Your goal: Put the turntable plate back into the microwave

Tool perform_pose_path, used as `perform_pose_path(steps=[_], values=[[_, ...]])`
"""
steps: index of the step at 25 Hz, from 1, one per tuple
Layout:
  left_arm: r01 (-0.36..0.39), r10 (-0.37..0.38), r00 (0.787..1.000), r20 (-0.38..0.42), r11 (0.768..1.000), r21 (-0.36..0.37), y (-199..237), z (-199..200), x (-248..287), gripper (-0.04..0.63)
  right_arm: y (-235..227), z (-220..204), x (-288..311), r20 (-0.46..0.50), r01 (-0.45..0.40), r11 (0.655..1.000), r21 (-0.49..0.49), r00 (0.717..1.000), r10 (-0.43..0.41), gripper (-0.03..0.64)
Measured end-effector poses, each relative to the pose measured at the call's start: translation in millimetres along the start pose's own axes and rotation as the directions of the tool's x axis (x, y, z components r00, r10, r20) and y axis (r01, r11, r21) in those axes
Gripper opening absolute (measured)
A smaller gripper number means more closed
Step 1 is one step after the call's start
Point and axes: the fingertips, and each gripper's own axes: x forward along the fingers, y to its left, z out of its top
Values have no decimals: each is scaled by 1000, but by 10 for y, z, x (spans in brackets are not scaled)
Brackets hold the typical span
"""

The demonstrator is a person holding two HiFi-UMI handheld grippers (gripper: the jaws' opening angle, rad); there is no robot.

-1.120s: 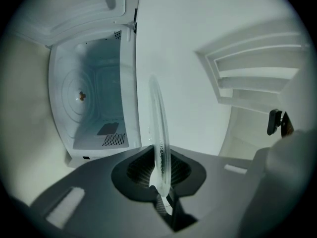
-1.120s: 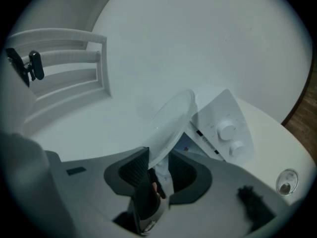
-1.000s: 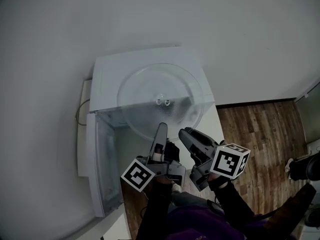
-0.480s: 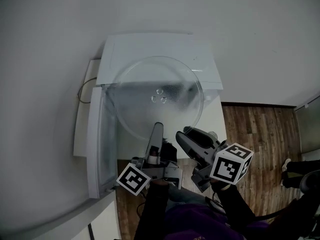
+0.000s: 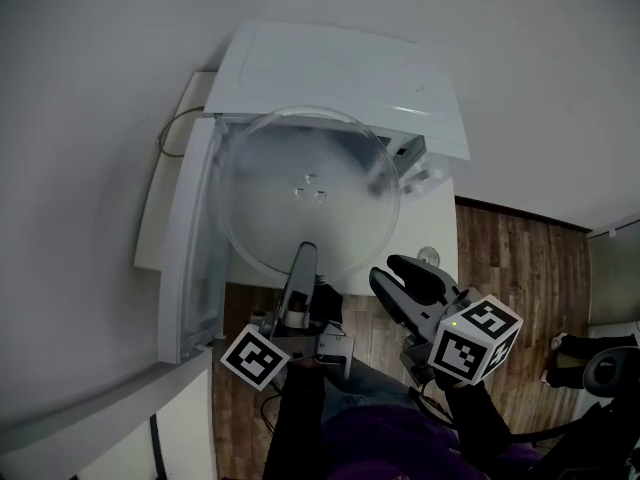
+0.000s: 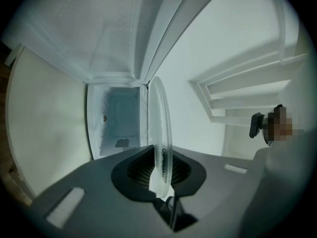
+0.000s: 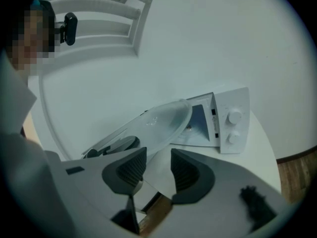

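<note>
The microwave door (image 5: 190, 253) stands swung open at the left of the head view, hinged along the left side of the white microwave (image 5: 330, 68), which sits on a white bench (image 5: 437, 223). A thin cable (image 5: 172, 133) runs just beside the rear left corner of the unit. The turntable plate (image 5: 305, 193), a clear glass disc, is held off the bench directly in front of the open cavity and covers most of the opening as seen from above. The left tongs (image 5: 304, 256) are closed narrowly on the plate's near rim. In the left gripper view the plate (image 6: 159, 133) appears edge-on, with both ribbed pads of the left tongs (image 6: 159, 171) pressed against its faces, and the lit cavity (image 6: 116, 125) is visible beyond it. The left marker cube (image 5: 255, 358) sits at the rear of this tool. To the right, the right tongs (image 5: 408, 276) sit just below and beside the plate's near right edge, clear of the glass. Their jaws have just been opening and now stand wide. In the right gripper view nothing lies between the pads of the right tongs (image 7: 157, 170). The plate (image 7: 163, 123) lies beyond them, tilted, its far rim at the mouth of the cavity. The two control knobs (image 7: 233, 128) are stacked on the front panel at the right. The right marker cube (image 5: 475, 340) follows, with wood floor (image 5: 520, 268) furthest right.
</note>
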Motion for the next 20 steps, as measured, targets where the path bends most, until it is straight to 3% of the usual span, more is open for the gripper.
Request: perform_pose_path(steps=[6,13,20], values=[[-7,6,999,46,1000,11,79,-107,-318,35,-51,-100,-19,-11,30,997,-65,999,-30,51],[-104,104,994,31,994,22,424,-155,-516,41,-68,-316,55,-51,21,994,-104,998,-26,21],[-156,155,987,34,987,24,777,-114,-534,40,149,-596,342,-135,-26,969,-245,991,-8,12]])
